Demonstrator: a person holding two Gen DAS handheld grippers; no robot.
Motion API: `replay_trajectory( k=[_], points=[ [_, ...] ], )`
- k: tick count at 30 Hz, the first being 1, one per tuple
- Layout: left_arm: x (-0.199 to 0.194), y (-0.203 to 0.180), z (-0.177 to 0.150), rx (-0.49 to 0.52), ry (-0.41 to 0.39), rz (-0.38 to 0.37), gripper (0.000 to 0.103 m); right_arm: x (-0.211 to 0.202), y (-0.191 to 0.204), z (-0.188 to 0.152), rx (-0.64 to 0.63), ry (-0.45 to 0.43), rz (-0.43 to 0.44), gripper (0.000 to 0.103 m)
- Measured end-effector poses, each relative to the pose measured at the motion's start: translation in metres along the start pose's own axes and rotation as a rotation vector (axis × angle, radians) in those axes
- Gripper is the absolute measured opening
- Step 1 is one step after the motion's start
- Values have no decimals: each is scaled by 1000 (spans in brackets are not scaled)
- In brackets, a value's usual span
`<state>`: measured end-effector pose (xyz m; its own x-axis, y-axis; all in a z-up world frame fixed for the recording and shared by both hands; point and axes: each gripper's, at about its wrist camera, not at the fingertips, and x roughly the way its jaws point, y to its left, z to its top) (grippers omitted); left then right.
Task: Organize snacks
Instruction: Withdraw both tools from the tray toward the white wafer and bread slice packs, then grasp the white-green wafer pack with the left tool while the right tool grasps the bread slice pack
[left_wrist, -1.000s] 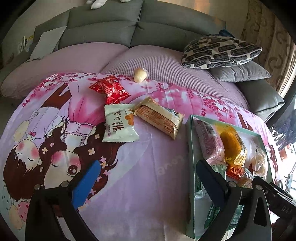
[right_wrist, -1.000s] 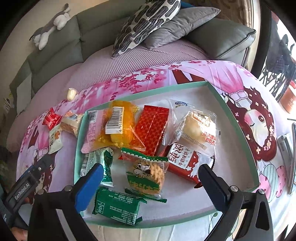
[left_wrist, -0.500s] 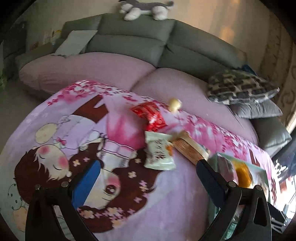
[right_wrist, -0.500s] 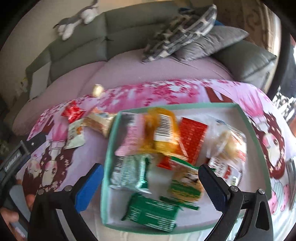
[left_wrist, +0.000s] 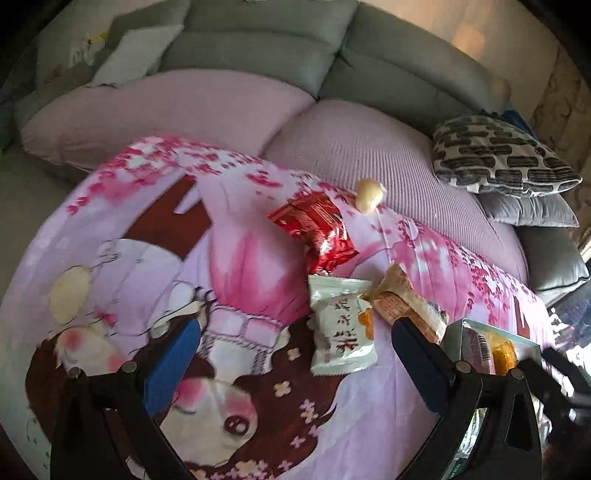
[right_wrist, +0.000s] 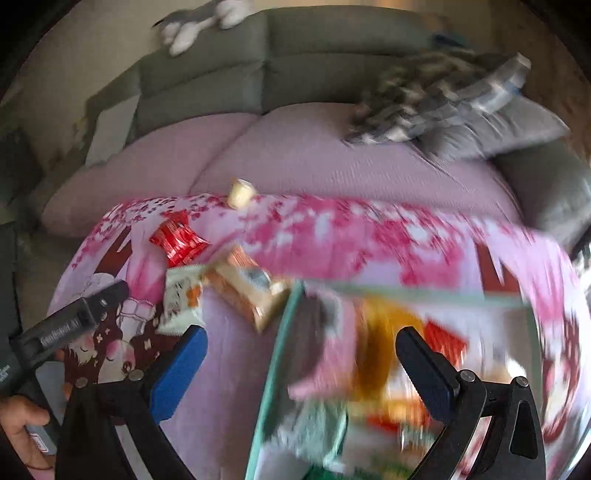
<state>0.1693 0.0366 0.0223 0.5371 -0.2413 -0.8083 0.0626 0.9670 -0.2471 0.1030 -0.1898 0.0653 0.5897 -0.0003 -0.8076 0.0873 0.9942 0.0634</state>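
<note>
On the pink cartoon cloth lie a red packet (left_wrist: 317, 229), a white-green packet (left_wrist: 341, 330), a tan cracker pack (left_wrist: 406, 306) and a small pale wrapped sweet (left_wrist: 368, 194). My left gripper (left_wrist: 295, 365) hangs open just short of the white-green packet, nothing between its fingers. The teal box (right_wrist: 275, 365) holds several snack packets, blurred in the right wrist view; its corner (left_wrist: 476, 326) also shows in the left wrist view. My right gripper (right_wrist: 301, 373) is open over the box's left wall. The red packet (right_wrist: 179, 242), cracker pack (right_wrist: 247, 291) and sweet (right_wrist: 240, 192) lie beyond it.
A grey sofa (left_wrist: 258, 48) with lilac seat pads stands behind the cloth. Patterned and grey cushions (left_wrist: 498, 155) rest at the right. A plush toy (right_wrist: 199, 22) sits on the sofa back. A hand (right_wrist: 22, 432) holds the left gripper's handle at the lower left.
Both grippers have swung left and stayed open. The left one now faces the loose packets, with the box at its right edge. The right one has moved from over the box's middle to its left wall.
</note>
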Motion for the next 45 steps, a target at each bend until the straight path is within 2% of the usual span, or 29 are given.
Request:
replay_trajectory(
  k=[3, 6, 9, 13, 16, 22, 24, 27, 28, 29, 30, 38, 45],
  points=[
    [20, -2, 8, 8, 91, -45, 103, 16, 17, 30, -125, 55, 11, 103],
    [42, -6, 15, 21, 197, -90, 103, 36, 37, 43, -270, 108, -19, 103],
    [58, -11, 18, 45, 274, -83, 103, 64, 53, 45, -377, 195, 2, 103],
    [71, -17, 23, 82, 334, -80, 103, 93, 62, 42, -433, 270, 29, 101],
    [80, -23, 26, 92, 380, -89, 102, 115, 67, 39, -463, 313, 21, 94],
    [92, -40, 28, 134, 421, -111, 99, 141, 72, 37, -504, 353, 14, 84],
    [98, -41, 27, 120, 448, -120, 82, 146, 74, 36, -519, 361, 15, 79],
    [103, -45, 28, 121, 450, -101, 79, 149, 76, 35, -526, 359, 29, 73],
    [104, -44, 29, 122, 447, -97, 76, 148, 76, 34, -522, 357, 32, 67],
    [103, -45, 30, 120, 442, -90, 69, 148, 75, 35, -518, 356, 37, 61],
    [104, -44, 32, 117, 442, -88, 61, 148, 75, 35, -514, 356, 39, 59],
    [103, -34, 33, 98, 432, -98, 56, 137, 74, 45, -469, 346, 57, 41],
    [78, -25, 29, 65, 413, -99, 53, 106, 72, 47, -431, 322, 87, 41]
  ],
)
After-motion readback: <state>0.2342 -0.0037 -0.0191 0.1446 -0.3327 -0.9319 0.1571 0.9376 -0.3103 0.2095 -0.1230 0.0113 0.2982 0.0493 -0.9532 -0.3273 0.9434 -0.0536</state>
